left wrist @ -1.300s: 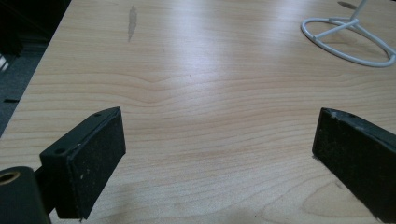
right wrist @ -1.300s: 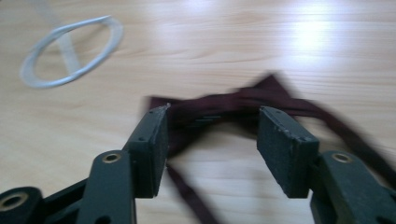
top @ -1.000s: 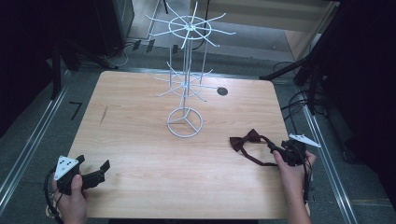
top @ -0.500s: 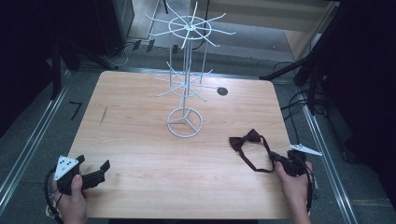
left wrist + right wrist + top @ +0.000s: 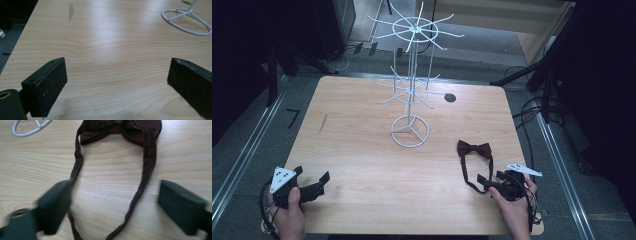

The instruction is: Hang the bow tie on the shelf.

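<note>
Pale wooden surface (image 5: 362,130) with rounded corners; on it, white wire display stand (image 5: 410,131) mid-table, dark red bow tie (image 5: 474,150) near right edge.

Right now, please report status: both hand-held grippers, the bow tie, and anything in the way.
Left hand-held gripper open, over bare table. Right hand-held gripper just opened, strap between jaws, not gripped. Bow tie flat on table. Wire rack stands behind, apart from it.

I have open surface (image 5: 362,150) between my two hands, bare wood all across the near half. The white wire rack (image 5: 411,90) stands mid-surface, its arms spreading overhead and its ring base low. The bow tie (image 5: 473,150) and its strap lie just ahead of my right gripper (image 5: 492,182).
</note>
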The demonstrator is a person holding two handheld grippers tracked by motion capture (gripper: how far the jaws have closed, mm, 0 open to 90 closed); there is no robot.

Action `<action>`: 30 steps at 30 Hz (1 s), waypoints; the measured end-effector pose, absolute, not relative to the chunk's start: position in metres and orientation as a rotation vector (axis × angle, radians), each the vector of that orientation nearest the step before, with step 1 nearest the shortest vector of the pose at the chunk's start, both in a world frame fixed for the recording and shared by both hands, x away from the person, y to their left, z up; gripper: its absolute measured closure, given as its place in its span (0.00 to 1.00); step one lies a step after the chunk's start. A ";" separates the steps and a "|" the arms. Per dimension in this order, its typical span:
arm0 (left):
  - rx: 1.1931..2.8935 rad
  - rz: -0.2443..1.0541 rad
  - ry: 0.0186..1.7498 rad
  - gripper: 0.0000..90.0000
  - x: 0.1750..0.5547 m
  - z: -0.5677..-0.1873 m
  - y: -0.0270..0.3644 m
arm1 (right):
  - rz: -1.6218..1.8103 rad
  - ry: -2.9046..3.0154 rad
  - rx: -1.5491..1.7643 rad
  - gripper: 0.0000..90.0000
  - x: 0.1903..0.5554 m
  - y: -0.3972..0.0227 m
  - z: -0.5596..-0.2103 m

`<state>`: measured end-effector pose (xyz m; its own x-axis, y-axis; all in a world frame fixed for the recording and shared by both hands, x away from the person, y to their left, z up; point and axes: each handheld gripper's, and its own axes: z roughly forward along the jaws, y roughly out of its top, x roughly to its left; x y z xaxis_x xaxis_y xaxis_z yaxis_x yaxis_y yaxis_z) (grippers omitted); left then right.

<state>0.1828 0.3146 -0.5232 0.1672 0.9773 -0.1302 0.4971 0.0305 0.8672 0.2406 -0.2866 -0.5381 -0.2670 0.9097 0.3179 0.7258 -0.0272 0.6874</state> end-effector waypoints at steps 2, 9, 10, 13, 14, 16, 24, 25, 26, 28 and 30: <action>1.590 0.710 1.450 0.03 0.183 -0.523 0.315 | 1.164 2.028 1.734 0.00 0.239 -0.279 -0.539; 1.592 0.707 1.450 0.03 0.183 -0.523 0.315 | 1.107 2.063 1.675 0.00 0.235 -0.266 -0.543; 1.589 0.706 1.451 0.03 0.183 -0.523 0.315 | 1.052 2.063 1.658 0.00 0.234 -0.262 -0.546; 1.589 0.705 1.451 0.03 0.183 -0.523 0.315 | 1.035 2.104 1.598 0.00 0.232 -0.258 -0.547; 1.589 0.705 1.452 0.03 0.183 -0.523 0.315 | 1.033 2.111 1.582 0.00 0.232 -0.256 -0.547; 1.590 0.705 1.452 0.03 0.183 -0.523 0.315 | 1.017 2.113 1.569 0.00 0.232 -0.254 -0.548; 1.593 0.706 1.451 0.03 0.183 -0.523 0.314 | 0.885 2.011 1.573 0.30 0.234 -0.251 -0.546; 1.593 0.706 1.451 0.03 0.183 -0.523 0.314 | 0.885 2.011 1.573 0.30 0.234 -0.251 -0.546; 1.592 0.706 1.451 0.03 0.183 -0.523 0.315 | 0.892 1.988 1.580 0.39 0.233 -0.253 -0.545; 1.587 0.704 1.453 0.03 0.183 -0.523 0.315 | 0.921 1.958 1.575 0.69 0.231 -0.259 -0.546; 1.588 0.704 1.453 0.03 0.183 -0.523 0.315 | 0.932 1.969 1.568 0.77 0.231 -0.261 -0.545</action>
<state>0.1830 0.3147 -0.5233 0.1668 0.9766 -0.1357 0.4982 0.0353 0.8664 0.2308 -0.2608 -0.5453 -0.2497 0.9664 0.0607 0.6592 0.1238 0.7417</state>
